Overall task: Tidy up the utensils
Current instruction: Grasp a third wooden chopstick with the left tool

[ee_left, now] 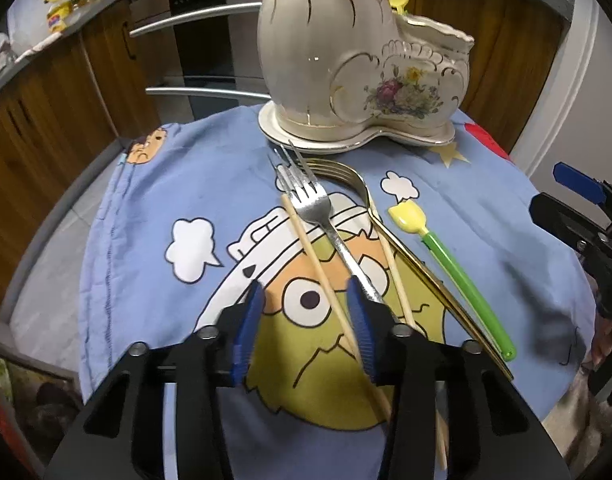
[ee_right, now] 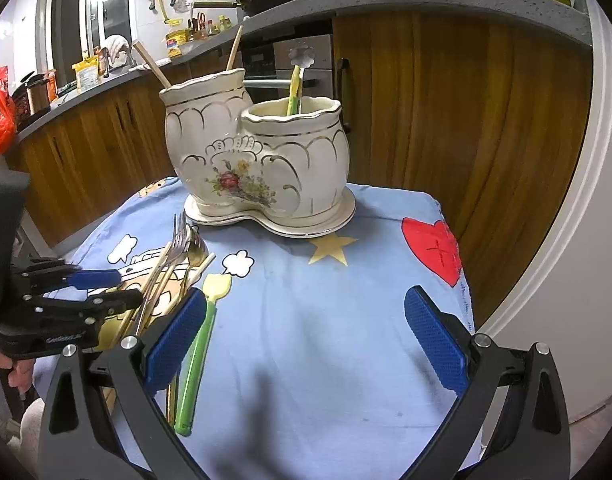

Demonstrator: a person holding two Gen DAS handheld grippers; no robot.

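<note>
Chopstick (ee_left: 325, 280) lies between half-closed left tongs (ee_left: 306, 300); right tongs (ee_right: 306, 344) wide.

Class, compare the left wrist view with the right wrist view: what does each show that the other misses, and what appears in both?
Only the left wrist view shows the left tongs straddling one chopstick, pads not pressing it.

Only the right wrist view shows inside the ceramic holder: chopsticks in the taller pot, a green utensil in the shorter. It also shows the right tongs open and empty.

Both show the silver fork, gold fork, green-handled spatula and blue cloth.
</note>
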